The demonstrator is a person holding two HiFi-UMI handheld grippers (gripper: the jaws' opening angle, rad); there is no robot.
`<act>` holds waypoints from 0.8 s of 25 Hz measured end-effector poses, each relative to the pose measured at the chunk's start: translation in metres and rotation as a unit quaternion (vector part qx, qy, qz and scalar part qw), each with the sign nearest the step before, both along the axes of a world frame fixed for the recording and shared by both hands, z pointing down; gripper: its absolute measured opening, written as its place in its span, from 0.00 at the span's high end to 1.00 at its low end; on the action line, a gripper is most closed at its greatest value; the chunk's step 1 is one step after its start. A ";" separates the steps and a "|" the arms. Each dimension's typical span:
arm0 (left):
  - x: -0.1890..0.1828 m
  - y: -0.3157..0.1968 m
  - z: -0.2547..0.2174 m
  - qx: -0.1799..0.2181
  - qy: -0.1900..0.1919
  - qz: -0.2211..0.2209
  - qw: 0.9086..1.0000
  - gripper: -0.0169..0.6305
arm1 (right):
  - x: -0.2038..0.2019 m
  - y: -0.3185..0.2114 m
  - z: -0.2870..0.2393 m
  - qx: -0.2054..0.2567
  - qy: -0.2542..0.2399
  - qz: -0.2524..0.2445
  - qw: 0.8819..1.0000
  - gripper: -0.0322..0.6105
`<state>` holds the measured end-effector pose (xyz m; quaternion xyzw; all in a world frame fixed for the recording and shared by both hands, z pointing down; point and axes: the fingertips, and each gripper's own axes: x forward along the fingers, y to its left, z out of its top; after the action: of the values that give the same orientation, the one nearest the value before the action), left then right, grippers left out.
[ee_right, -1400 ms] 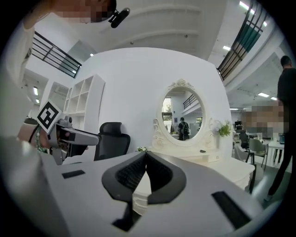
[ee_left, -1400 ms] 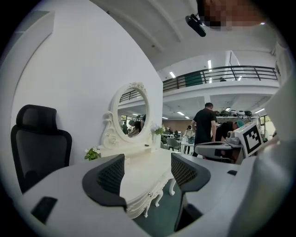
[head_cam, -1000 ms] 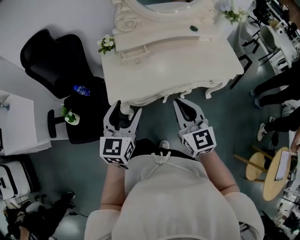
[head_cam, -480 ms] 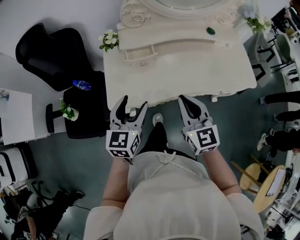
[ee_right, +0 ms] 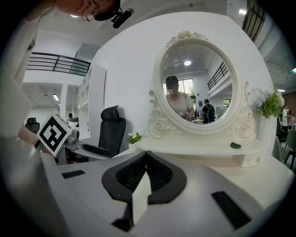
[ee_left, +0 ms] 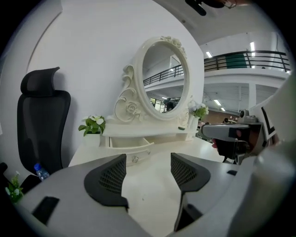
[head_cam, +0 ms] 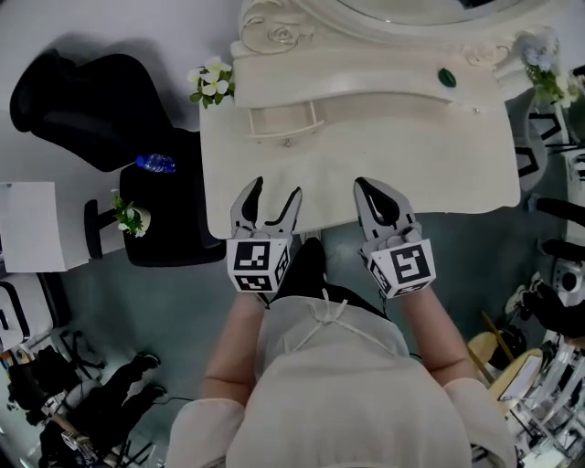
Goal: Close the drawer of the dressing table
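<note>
Well, the drawer (head_cam: 281, 123) is sticking out partway from the little raised shelf at the back of the bench (head_cam: 411, 155), so it is not yet closed. It is sitting on the left side of that shelf, under the big round mirror (head_cam: 302, 20) and just beside a small pot of white flowers (head_cam: 212, 84). Its tiny knob is facing the person. A small green thing (head_cam: 446, 78) is lying on the same shelf, far over to the right. The left gripper (head_cam: 274, 190) is hovering over the front edge of the bench with its jaws spread apart, and nothing is sitting between them. In the left gripper view, the drawer (ee_left: 127, 144) is showing ahead of the left gripper (ee_left: 148, 162), a bit to the left and well apart from it, with bare bench top in between. The right gripper (head_cam: 367, 188) is hovering near the front edge too, and its jaws are pressed together with nothing in them, as the right gripper view (ee_right: 145, 157) is showing. A black chair (head_cam: 91, 101) is standing off to the left of the bench. So nothing is touching the drawer. I am guessing the whole job is waiting to be done: one gripper is needing to reach across the bench to the drawer front and push it all the way in.
</note>
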<state>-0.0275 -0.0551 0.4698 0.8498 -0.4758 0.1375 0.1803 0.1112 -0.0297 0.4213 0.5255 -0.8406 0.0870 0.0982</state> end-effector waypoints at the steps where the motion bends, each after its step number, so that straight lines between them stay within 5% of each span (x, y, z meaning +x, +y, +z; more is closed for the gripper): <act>1: 0.002 -0.008 0.008 -0.006 -0.002 -0.002 1.000 0.48 | 0.000 -0.009 0.006 -0.004 -0.002 -0.002 1.000 0.94; 20: 0.028 -0.087 0.100 -0.109 -0.024 -0.032 0.993 0.67 | 0.008 -0.112 0.073 -0.073 -0.013 -0.020 0.997 0.94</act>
<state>0.0002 -0.1422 0.5700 0.8057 -0.4892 0.2034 0.2650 0.1188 -0.1415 0.4945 0.4991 -0.8434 0.1528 0.1269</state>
